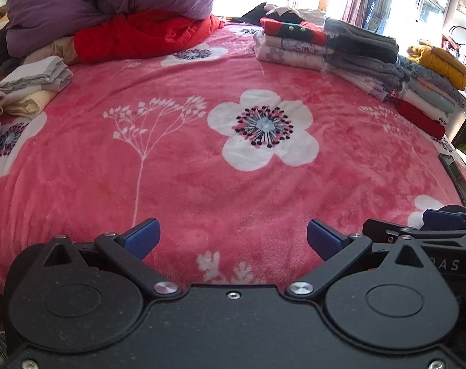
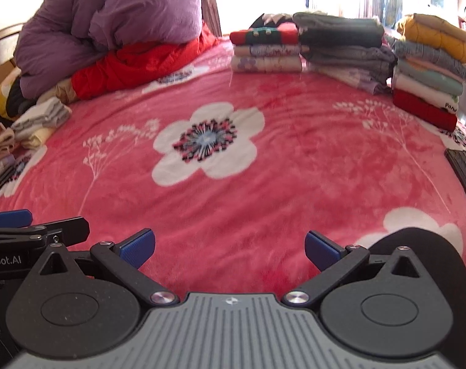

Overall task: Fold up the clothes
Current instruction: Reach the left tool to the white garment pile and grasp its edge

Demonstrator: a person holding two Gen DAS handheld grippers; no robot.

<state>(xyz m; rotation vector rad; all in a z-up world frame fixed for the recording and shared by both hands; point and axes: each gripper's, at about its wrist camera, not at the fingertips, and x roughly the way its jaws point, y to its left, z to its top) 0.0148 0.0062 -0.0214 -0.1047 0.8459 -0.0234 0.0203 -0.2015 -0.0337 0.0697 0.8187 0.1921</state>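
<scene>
both claws (image 1: 233, 238) (image 2: 230, 249) gape empty over the pink blanket (image 1: 202, 190).

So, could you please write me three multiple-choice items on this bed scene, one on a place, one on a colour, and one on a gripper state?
1. Where does the yellow garment lie?
A. On top of the rightmost folded stack
B. Flat in the middle of the blanket
C. Under the purple duvet

2. What colour is the blanket's ground?
A. Blue
B. Pink-red
C. Green

3. How do the left gripper and right gripper stand?
A. Both shut on cloth
B. One open, one shut
C. Both open and empty

Answers:
1. A: it crowns the right-hand pile in the right wrist view.
2. B: pink-red plush with white flowers fills both views.
3. C: each wrist view shows its blue pads wide apart with only blanket between them.
</scene>
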